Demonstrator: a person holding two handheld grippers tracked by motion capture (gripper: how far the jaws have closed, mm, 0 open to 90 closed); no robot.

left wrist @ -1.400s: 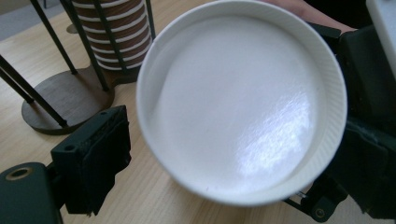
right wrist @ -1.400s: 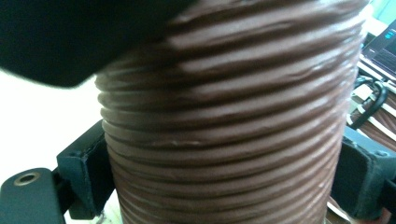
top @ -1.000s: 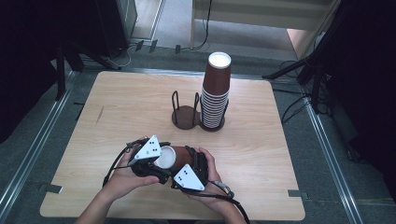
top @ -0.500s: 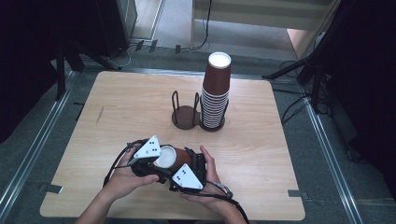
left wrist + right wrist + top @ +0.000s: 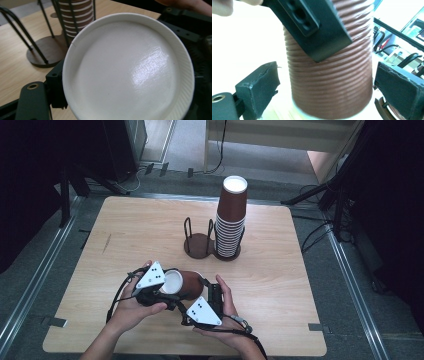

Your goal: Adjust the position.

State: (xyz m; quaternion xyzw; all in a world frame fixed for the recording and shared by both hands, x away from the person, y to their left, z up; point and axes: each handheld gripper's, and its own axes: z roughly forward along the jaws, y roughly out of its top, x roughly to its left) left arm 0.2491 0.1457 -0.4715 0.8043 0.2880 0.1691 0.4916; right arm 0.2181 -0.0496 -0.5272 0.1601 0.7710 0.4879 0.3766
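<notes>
Brown ribbed paper cup [image 5: 183,284] lies on its side just above the near part of the wooden table [image 5: 280,290], white base toward the left gripper [image 5: 159,289], whose jaws have just closed and now clamp it near that base, one dark jaw pressed on the ribbed wall in the right gripper view. The right gripper [image 5: 329,100] straddles the cup's mouth end, its pads [image 5: 259,82] standing clear of the wall, not pinching. With the cup secured, it looks ready to go to the cup stack [image 5: 231,220] or the empty wire holder [image 5: 198,240] beyond.
</notes>
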